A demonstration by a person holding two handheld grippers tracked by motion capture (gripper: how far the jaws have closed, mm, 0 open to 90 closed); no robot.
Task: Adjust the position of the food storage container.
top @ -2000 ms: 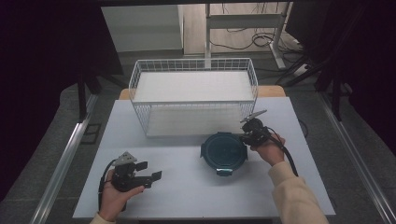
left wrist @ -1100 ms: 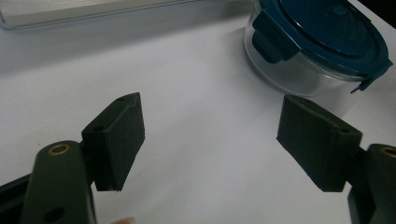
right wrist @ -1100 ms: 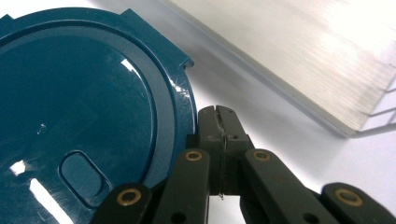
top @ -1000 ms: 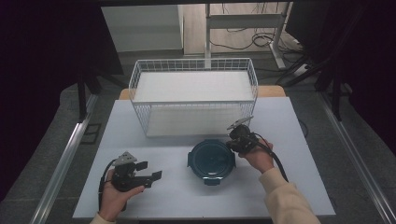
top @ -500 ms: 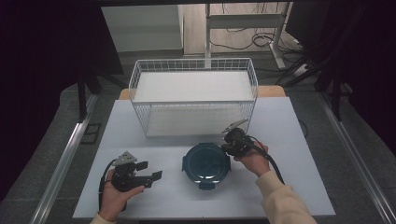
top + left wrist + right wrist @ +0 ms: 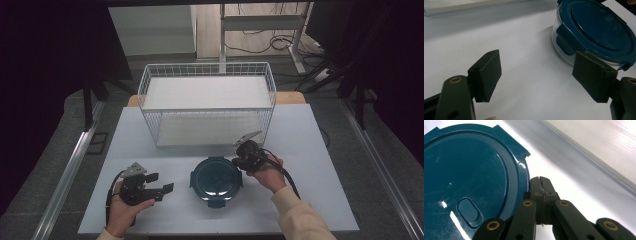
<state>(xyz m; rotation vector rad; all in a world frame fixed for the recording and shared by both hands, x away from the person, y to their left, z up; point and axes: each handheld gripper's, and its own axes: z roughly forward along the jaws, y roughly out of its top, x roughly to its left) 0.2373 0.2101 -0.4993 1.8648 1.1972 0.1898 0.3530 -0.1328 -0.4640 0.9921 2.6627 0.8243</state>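
While the left gripper (image 6: pixel 159 188) rests on the table (image 6: pixel 320 150) with jaws wide apart, the right gripper (image 6: pixel 240 159) sits jaws together against the tub's (image 6: pixel 216 180) rim. That blue-lidded tub stands mid-table, just before the wire basket (image 6: pixel 207 107).

Table (image 6: pixel 310 150): plain white top, no pattern; a pale wood strip shows at the far edge.

Wire basket (image 6: pixel 207 102): white mesh, grid pattern on the sides, white board inside.

Round container (image 6: pixel 216 180): dark teal-blue lid w/ matching clips; glossy, light glints on it. Clear wall under the lid (image 6: pixel 596 27) in left gripper view. Lid (image 6: pixel 466 177) same teal up close, w/ fine scuffs.

Left gripper (image 6: pixel 162 189), right gripper (image 6: pixel 239 159): black, grey plate on top of each. Brass-coloured rivets on the black jaws.

Right sleeve (image 6: pixel 300 220): cream.

Floor: grey. Surround: dark.
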